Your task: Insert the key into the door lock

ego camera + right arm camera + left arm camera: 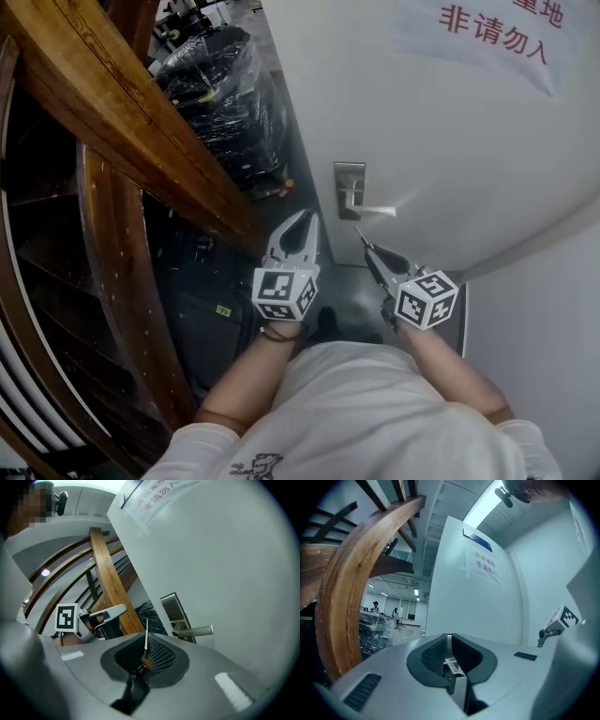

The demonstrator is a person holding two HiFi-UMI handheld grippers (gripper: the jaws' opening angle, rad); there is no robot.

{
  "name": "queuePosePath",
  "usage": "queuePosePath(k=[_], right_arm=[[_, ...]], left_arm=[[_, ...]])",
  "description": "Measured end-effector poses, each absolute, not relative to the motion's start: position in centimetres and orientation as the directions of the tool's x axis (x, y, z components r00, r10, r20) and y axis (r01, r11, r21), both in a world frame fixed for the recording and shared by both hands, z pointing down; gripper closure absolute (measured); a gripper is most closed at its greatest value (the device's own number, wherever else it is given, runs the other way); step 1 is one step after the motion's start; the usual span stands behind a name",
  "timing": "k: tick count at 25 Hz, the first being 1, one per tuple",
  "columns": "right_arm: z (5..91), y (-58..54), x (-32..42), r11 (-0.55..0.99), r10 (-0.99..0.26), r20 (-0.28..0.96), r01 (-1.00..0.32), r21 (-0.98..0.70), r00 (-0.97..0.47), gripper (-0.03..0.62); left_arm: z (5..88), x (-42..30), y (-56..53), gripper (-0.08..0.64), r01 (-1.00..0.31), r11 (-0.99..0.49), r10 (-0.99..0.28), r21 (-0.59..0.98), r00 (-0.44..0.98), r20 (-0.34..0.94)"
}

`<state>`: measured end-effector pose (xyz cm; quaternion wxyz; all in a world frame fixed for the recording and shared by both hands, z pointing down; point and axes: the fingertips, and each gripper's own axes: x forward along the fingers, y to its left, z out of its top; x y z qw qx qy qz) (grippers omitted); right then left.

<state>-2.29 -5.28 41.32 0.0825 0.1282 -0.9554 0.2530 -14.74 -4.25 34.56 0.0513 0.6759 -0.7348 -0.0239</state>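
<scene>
A steel lock plate (349, 186) with a lever handle (377, 212) sits on the white door (441, 141). My right gripper (367, 246) is shut on a thin key (357, 232); the key's tip points up at the plate from just below the handle, apart from it. In the right gripper view the key blade (146, 633) stands up between the pads of my right gripper (146, 651), left of the lock plate (173, 610) and handle (196, 631). My left gripper (305, 221) hangs shut and empty left of the plate. My left gripper (448, 640) faces the door edge.
A curved wooden stair rail (131, 122) runs along the left. Plastic-wrapped goods (225, 94) stand beyond the door edge. A sign with red print (492, 28) is on the door. A white wall (544, 309) closes the right. Two people (375, 606) stand far off in the hall.
</scene>
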Motion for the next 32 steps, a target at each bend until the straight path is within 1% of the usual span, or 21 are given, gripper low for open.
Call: queuePosePath(k=[1,2,3,6,10,13,17,24,32], right_arm=[[41.9,-5.7,-2.6,0.826,-0.199,0.226,-0.287,-0.485,-0.954,0.568],[42.4,-6.1,-3.0,0.814,-0.197,0.226,-0.288,-0.505,-0.954,0.568],[42.8,-6.5,-3.4,0.804,-0.196,0.224,-0.287,-0.520,-0.955,0.568],[44.1,-7.8,-4.9,0.772,-0.191,0.210,-0.279,-0.571,-0.959,0.568],[47.5,-8.1,-6.7,0.705,-0.144,0.202,-0.243,-0.666,-0.969,0.568],[49.7,-8.3,-8.0,0.671,-0.141,0.209,-0.249,-0.698,-0.968,0.568],[52.0,-9.5,-8.6,0.614,-0.194,0.216,-0.290,-0.734,-0.957,0.568],[56.0,-12.1,-8.9,0.441,-0.314,0.229,-0.355,-0.824,-0.921,0.568],[58.6,-14.8,-9.5,0.347,-0.390,0.232,-0.376,-0.859,-0.891,0.568]], left_arm=[[34.9,-15.2,-5.0,0.532,-0.992,0.074,-0.997,0.107,-0.069,0.047],[35.2,-15.7,-5.8,0.487,-0.992,0.060,-0.997,0.109,-0.055,0.050],[35.5,-16.2,-6.6,0.477,-0.993,0.048,-0.998,0.109,-0.042,0.054],[36.4,-17.9,-9.1,0.468,-0.995,0.018,-0.998,0.101,-0.011,0.069],[38.2,-19.9,-12.0,0.453,-0.995,-0.013,-0.994,0.097,0.024,0.111],[39.0,-21.6,-13.7,0.446,-0.996,-0.027,-0.992,0.090,0.038,0.121],[40.1,-22.6,-15.2,0.446,-0.993,-0.078,-0.988,0.092,0.089,0.127],[40.8,-22.4,-16.4,0.446,-0.981,-0.161,-0.977,0.106,0.173,0.121],[40.8,-22.5,-16.8,0.446,-0.977,-0.188,-0.971,0.099,0.201,0.133]])
